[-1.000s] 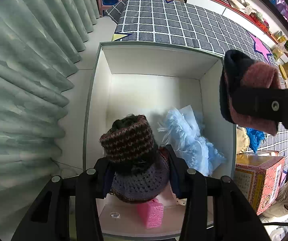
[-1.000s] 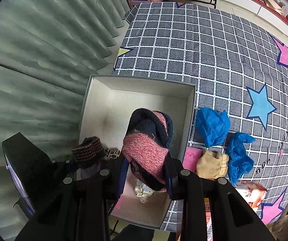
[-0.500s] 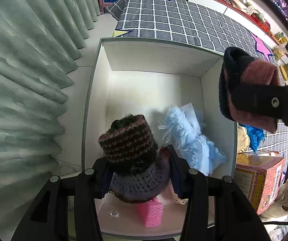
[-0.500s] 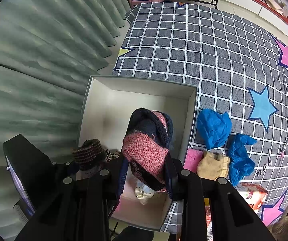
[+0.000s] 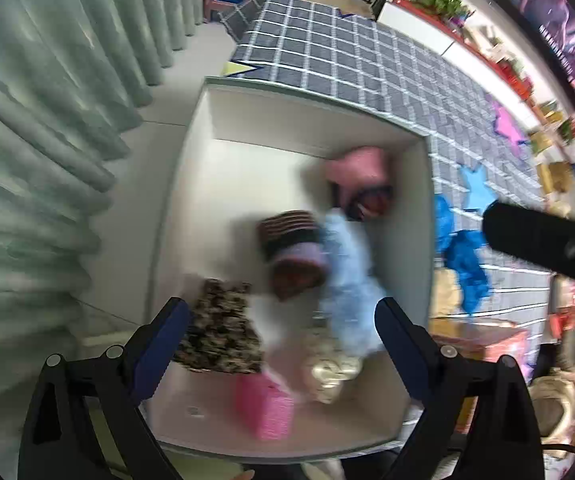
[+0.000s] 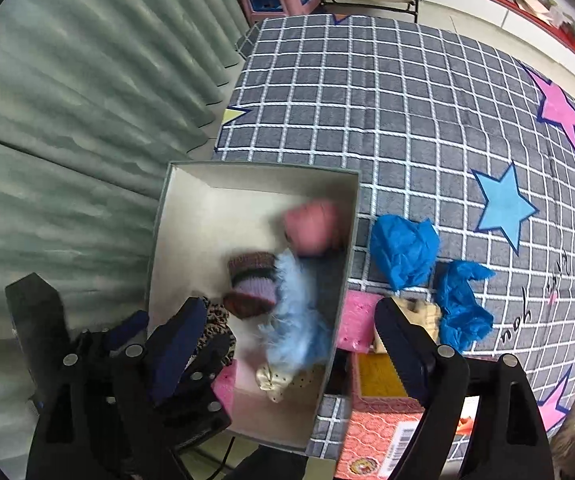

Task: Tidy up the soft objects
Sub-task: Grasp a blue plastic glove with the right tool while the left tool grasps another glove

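We look down from above, through a camera on each handheld gripper, into a white open-topped box [image 6: 159, 240] that stands at the edge of a grey checked mat [image 6: 407, 120] printed with coloured stars, beside a pale green curtain [image 6: 67, 120]

Our left gripper [image 5: 283, 320] hangs over the near end of the box; its jaws have just been opening and now stand wide apart with nothing between them. Our right gripper [image 6: 287, 320] hangs over the box's right wall; its jaws have likewise just been opening and grip nothing

Inside the box, blurred by motion, a pink and dark knitted hat [image 6: 313, 226] lies toward the far right corner against the right wall. A brown striped knitted hat [image 6: 251, 284] with a purple band sits near the middle, touching a fluffy light blue piece [image 6: 295, 320] that stretches along the right wall toward us. A leopard-print fabric [image 5: 219, 332] lies at the near left, and a pink sponge [image 5: 267, 408] and a cream bundle [image 5: 327, 372] lie at the near end

Outside the box, on the mat just beside its right wall, we see two crumpled blue pieces [image 6: 403, 248], a second pink sponge [image 6: 355, 320], a tan piece partly hidden by our right gripper's finger, and a patterned red carton [image 6: 375, 432]
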Tool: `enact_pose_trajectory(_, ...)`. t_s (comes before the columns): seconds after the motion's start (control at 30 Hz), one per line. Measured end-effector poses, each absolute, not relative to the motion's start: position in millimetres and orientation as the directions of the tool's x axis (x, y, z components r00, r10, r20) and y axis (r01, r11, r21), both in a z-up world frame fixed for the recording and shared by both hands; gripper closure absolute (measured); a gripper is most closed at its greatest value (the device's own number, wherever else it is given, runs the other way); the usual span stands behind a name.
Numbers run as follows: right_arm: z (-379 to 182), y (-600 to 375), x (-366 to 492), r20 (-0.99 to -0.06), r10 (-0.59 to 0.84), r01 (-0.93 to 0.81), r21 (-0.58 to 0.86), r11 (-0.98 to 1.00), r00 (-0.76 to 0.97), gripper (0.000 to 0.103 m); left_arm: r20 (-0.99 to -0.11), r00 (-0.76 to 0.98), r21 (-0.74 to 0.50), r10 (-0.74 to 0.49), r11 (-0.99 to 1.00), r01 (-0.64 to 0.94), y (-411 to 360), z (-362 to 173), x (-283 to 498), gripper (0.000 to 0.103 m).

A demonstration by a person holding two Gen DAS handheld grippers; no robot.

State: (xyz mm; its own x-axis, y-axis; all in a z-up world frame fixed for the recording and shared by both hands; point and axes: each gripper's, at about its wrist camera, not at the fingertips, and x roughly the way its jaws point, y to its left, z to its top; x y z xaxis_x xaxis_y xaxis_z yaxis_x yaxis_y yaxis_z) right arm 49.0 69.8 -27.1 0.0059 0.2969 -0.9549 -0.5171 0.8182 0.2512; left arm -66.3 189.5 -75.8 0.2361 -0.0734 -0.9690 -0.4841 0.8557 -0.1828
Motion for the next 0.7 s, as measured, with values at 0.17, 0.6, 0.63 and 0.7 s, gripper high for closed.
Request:
enact_pose_trajectory(0.17, -22, 30, 56, -0.952, 0.305, -0.474, 0.269, 0.839, -0.001, 0.016, -0.929, 0.261, -0.365, -0.263, 0.775, -0.516, 187, -78, -62, 0.007)
enact_pose_trajectory(0.6, -110, -82, 108, -0.983, 0.150, -0.283, 0.174, 0.943, -0.102, 0.016, -0.958, 0.171, -0.285, -0.230, 0.831, -0.478, 146, -71, -52, 0.007)
enact_pose_trajectory(0.63, -117, -81, 110, -0.983, 0.144, -0.289, 0.171, 0.942, -0.111, 0.016, -0.960, 0.168, -0.277, -0.222, 0.834, -0.478, 144, -69, -52, 0.007)
enact_pose_trajectory(0.7, -133, -77, 114, -0.986, 0.124, -0.307, 0.153, 0.939, -0.113, 0.016, -0.965, 0.165, -0.259, -0.204, 0.838, -0.479, 140, -64, -49, 0.007)
